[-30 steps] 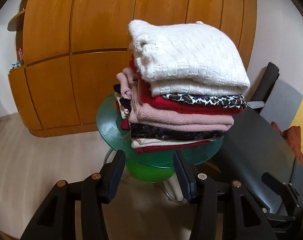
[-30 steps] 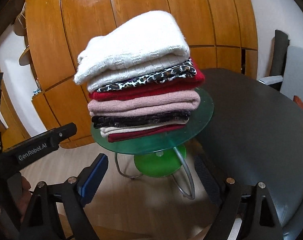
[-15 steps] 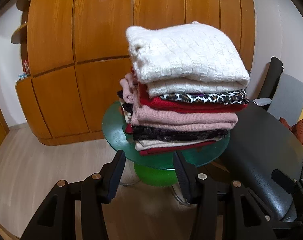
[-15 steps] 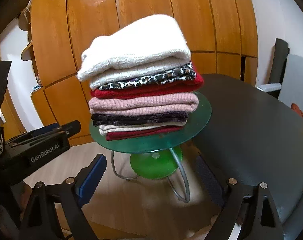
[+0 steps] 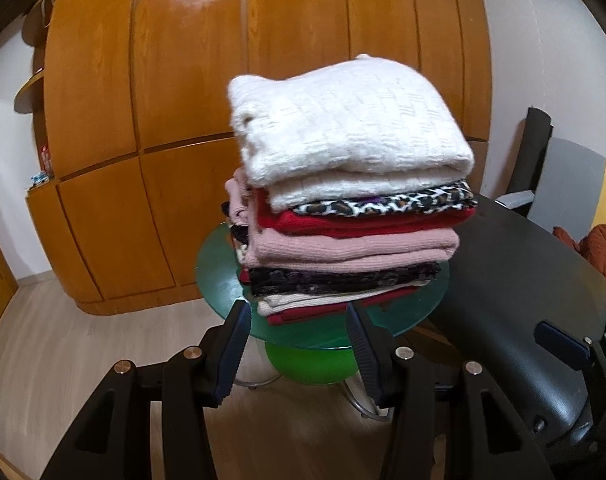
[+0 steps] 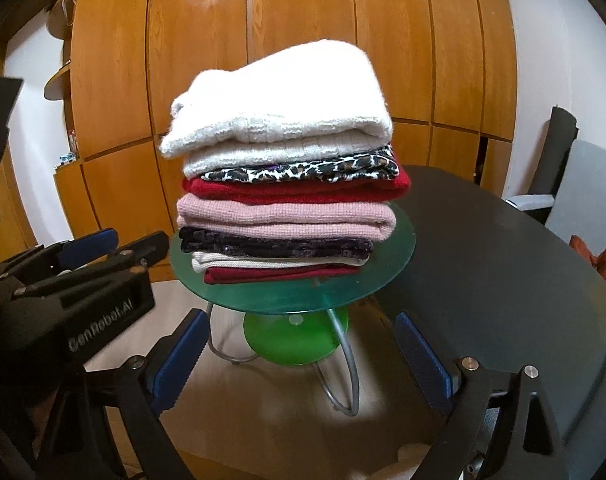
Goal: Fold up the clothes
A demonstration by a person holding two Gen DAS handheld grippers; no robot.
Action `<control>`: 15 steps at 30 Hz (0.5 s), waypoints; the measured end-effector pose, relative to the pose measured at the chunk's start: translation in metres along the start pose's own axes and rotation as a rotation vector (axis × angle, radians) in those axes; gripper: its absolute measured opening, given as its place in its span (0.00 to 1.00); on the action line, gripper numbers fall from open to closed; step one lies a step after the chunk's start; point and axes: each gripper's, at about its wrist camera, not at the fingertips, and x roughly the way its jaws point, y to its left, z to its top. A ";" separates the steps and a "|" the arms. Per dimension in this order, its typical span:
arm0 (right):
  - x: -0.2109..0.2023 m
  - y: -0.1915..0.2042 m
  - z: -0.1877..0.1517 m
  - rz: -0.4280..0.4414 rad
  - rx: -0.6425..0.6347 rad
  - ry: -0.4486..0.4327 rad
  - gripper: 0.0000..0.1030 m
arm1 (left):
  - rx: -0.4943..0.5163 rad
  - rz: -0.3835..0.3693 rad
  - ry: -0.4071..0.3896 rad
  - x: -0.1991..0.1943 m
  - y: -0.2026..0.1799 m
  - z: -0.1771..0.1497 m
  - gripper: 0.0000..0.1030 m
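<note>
Stack of folded clothes [image 6: 281, 184] sits done on bench [image 6: 391, 254] — left gripper [image 5: 297, 344] released, empty; right gripper [image 6: 299, 364] jaws just opening, empty — next garment needed.

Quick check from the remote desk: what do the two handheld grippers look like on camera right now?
Both are black plastic frames with silver screw heads. The left gripper has dark navy ribbed pads. The right gripper carries brighter blue ribbed pads. In the right wrist view, the left gripper's body bears white "GenRobot.AI" lettering. No cables or sleeves are clearly visible.

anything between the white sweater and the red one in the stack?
Yes: a leopard-print garment lies between the white sweater and the red sweater, clearest in the right wrist view.
</note>
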 end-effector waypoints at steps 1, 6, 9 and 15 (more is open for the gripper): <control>0.000 0.000 0.000 -0.002 -0.006 0.000 0.92 | 0.006 -0.007 0.001 -0.001 -0.003 0.000 0.49; -0.001 -0.004 -0.003 -0.008 0.005 -0.001 0.93 | 0.025 -0.034 0.005 -0.002 -0.016 0.001 0.49; -0.003 -0.010 -0.003 -0.014 0.025 -0.007 0.93 | 0.031 -0.035 0.007 -0.003 -0.021 0.000 0.49; -0.005 -0.021 -0.003 -0.017 0.069 -0.012 0.94 | 0.015 -0.021 0.002 -0.004 -0.025 0.000 0.49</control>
